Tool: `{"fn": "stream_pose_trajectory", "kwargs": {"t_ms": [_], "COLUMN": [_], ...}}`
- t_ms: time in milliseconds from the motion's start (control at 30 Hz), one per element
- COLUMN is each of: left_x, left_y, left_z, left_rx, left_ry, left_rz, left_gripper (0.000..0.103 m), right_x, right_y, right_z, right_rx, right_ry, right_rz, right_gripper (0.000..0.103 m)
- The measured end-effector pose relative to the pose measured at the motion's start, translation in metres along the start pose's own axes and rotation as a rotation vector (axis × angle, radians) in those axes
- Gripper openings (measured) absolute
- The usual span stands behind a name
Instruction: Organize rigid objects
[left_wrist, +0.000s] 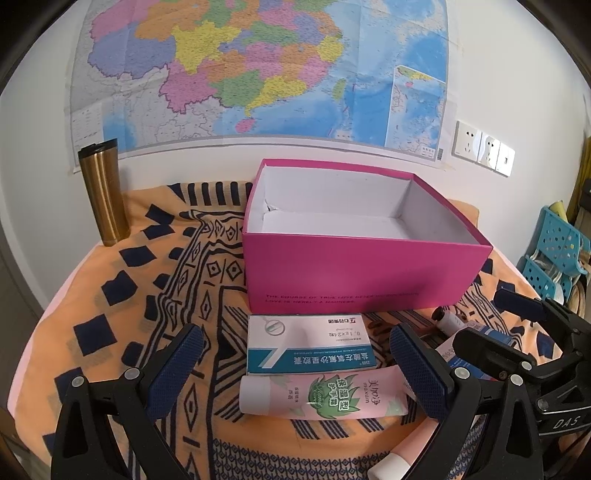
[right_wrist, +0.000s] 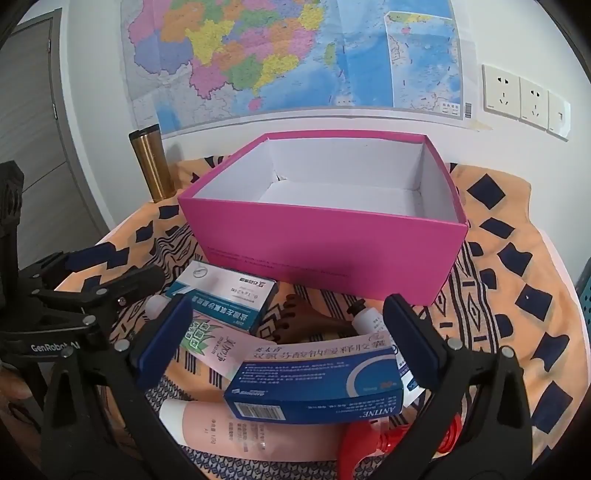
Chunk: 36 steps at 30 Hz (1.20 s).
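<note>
An open pink box (left_wrist: 354, 273) (right_wrist: 332, 251) with a white, empty inside stands on the patterned cloth. In front of it lie a white-and-teal medicine box (left_wrist: 306, 343) (right_wrist: 225, 299), a pink hand-cream tube (left_wrist: 325, 397) (right_wrist: 207, 347), a blue medicine box (right_wrist: 317, 384), a second pink tube (right_wrist: 236, 428), a small white bottle (right_wrist: 369, 317) (left_wrist: 448, 319) and a dark wooden comb (right_wrist: 306, 323). My left gripper (left_wrist: 295, 369) is open, low over the teal box and tube. My right gripper (right_wrist: 288, 343) is open around the blue box.
A gold steel tumbler (left_wrist: 103, 192) (right_wrist: 153, 166) stands at the back left by the wall. A red object (right_wrist: 373, 439) lies at the near edge. A blue perforated chair (left_wrist: 554, 251) is off the table's right side. A map and wall sockets (right_wrist: 524, 96) hang behind.
</note>
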<state>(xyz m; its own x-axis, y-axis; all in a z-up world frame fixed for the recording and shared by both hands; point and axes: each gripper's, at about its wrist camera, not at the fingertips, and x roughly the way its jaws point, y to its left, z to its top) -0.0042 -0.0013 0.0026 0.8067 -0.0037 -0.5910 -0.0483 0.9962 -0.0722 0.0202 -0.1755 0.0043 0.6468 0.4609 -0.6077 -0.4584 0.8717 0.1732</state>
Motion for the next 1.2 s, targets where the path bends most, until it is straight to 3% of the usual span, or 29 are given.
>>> {"fn": "stream_pose_trajectory", "kwargs": {"t_ms": [633, 1133, 1200], "left_x": [0.0, 0.016, 0.02], "left_y": [-0.001, 0.007, 0.011], "left_z": [0.0, 0.002, 0.001], "left_rx": [0.002, 0.005, 0.001], "left_ry": [0.001, 0.032, 0.046], "left_rz": [0.002, 0.003, -0.001], "left_gripper": [0.103, 0.103, 0.103], "right_x": [0.005, 0.024, 0.027], "right_y": [0.003, 0.004, 0.004], "right_z": [0.001, 0.002, 0.003], "right_rx": [-0.005, -0.039, -0.035], "right_ry": [-0.003, 0.071, 0.088], "right_rz": [0.025, 0.053, 0.066], "right_gripper": [0.103, 0.103, 0.099]}}
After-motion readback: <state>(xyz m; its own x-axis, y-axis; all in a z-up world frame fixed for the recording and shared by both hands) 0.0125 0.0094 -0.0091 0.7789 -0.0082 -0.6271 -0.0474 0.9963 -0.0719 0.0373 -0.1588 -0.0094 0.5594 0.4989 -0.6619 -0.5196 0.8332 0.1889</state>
